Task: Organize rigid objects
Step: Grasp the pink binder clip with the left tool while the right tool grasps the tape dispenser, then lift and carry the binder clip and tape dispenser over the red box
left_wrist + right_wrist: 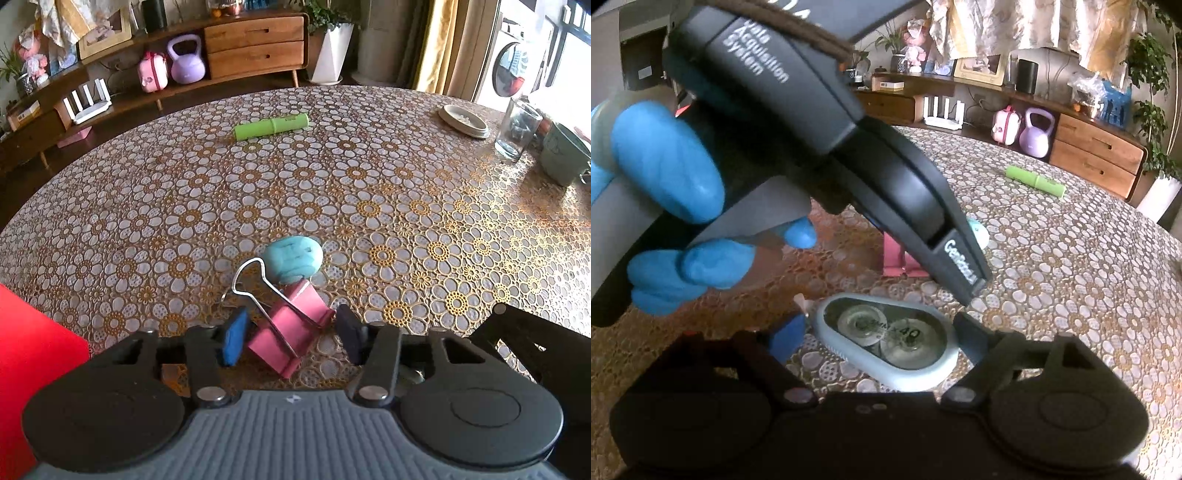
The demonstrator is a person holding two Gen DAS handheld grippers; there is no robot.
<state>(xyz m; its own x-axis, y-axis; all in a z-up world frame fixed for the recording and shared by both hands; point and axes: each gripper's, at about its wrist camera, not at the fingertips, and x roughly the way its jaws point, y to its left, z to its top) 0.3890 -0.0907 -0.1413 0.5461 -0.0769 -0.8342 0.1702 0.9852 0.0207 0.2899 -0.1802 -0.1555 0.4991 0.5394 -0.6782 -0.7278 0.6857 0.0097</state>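
Left gripper point(291, 334) spread around pink metal binder clip point(291, 328); right gripper point(879, 341) spread around teardrop plastic tape dispenser point(886, 343).

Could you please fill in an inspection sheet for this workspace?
Surface: table under a floral lace cloth.
Job's things: pink clip between the left fingers; blue eraser just behind it; tape dispenser between the right fingers; green tube farther off.
Clutter: dish, glass, green pot at the right edge; red sheet at the left.
Grippers: left gripper around the clip, pads apart from it; right gripper open around the dispenser.
Cables: nothing seen.
Surroundings: wooden sideboard, kettlebell, washing machine.
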